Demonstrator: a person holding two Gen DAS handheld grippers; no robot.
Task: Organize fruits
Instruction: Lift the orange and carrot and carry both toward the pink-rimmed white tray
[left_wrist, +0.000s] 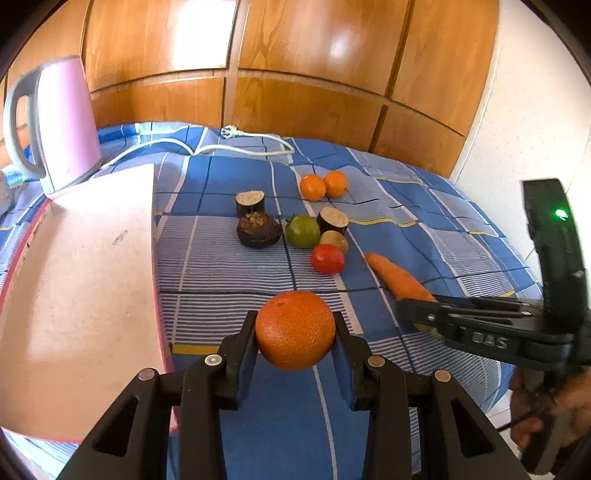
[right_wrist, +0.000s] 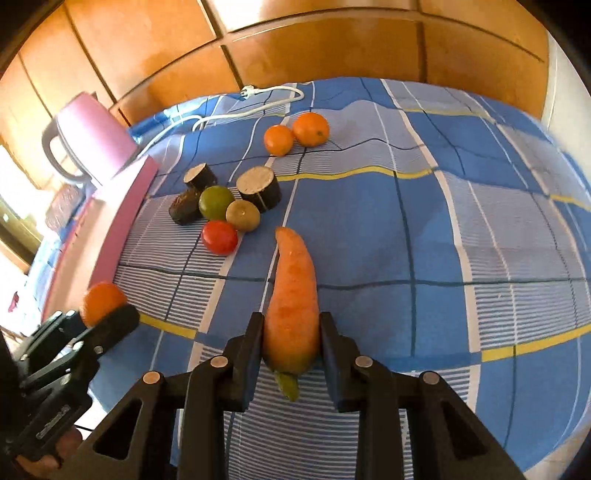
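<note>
Right now my right gripper (right_wrist: 291, 343) is clamped on the carrot's (right_wrist: 291, 295) thick stem end, its long axis running straight ahead, tip pointing away. My left gripper (left_wrist: 295, 332) pinches an orange (left_wrist: 295, 329) above the blue checked cloth (left_wrist: 424, 206), wooden cabinets (left_wrist: 295, 55) behind.

Held orange (left_wrist: 294, 329): sides covered by the left gripper (left_wrist: 294, 334) pads; in the right wrist view mostly hidden behind a finger, blurred.
Carrot (right_wrist: 291, 310): in the left wrist view thick end hidden behind the right gripper (right_wrist: 291, 341).
Kettle (left_wrist: 61, 122): base meets the pink board (left_wrist: 85, 280); lid cut off in glare.
Pink board: near corner runs behind the left gripper.
Person's hand (left_wrist: 546, 413): blurred, cut by the picture's right edge.
Bedspread (left_wrist: 229, 266): far edge meets the wardrobe (left_wrist: 295, 55); near edge unseen.
Dark fruit (right_wrist: 184, 208): partly behind the green fruit (right_wrist: 216, 202); kind cannot be told.
</note>
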